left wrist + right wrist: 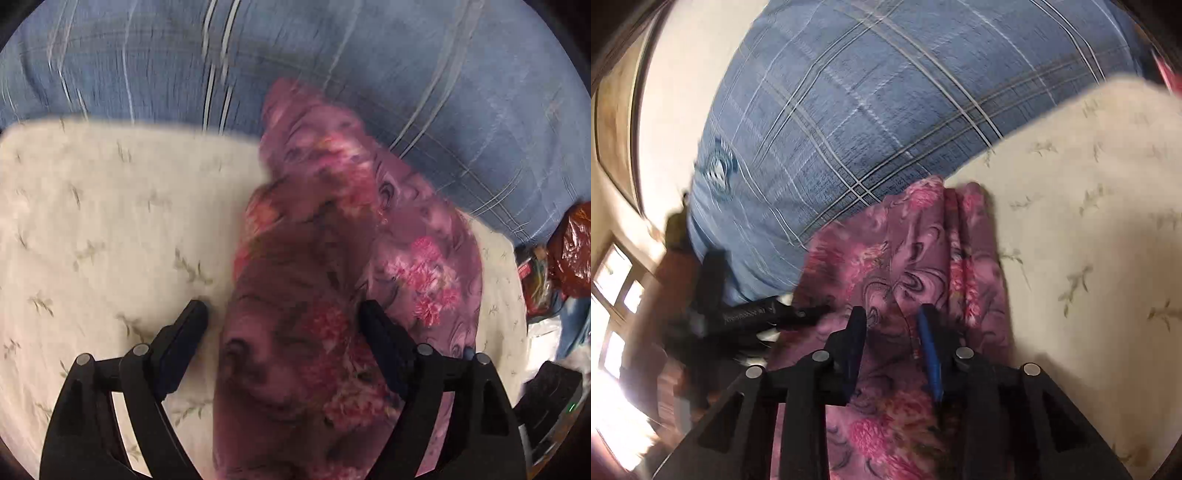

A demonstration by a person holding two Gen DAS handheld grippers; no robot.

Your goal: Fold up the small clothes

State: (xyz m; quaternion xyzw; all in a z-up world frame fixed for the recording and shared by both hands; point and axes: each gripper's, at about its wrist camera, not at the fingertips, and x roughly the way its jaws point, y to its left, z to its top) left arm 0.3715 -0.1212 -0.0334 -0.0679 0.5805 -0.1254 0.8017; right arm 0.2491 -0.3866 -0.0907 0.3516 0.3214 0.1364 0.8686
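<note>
Work surface: cream cloth with a sparse grey-green sprig print (92, 229), spread flat over a blue bedcover crossed by pale plaid lines (332, 55); cover filled the far half of both views. Room, right wrist view: pale wall and a dark-framed panel at far left, bright window panes (613, 284) low on the left, much glare. Left wrist view, right edge: glossy reddish-brown plastic bag (572, 251) among blurred clutter, contents not readable. Both views motion-blurred. Task item: mauve garment with a pink flower print and dark swirls (314, 295), bunched in a long loose ridge on the cream cloth, far end reaching onto the blue cover. Left gripper (283, 308) pointed steeply down over the garment, fingers spread wide; one finger (184, 339) over bare cream cloth just beside the garment's edge, the other (384, 347) over the fabric; no pinch seen. Right gripper (892, 314) angled shallower, low over the same garment near its end, blue-padded fingers (932, 354) only narrowly apart, a raised fold of fabric between them; whether the pads pressed on it could not be told. Black body of the other gripper visible at left in the right wrist view, touching the garment's edge.
</note>
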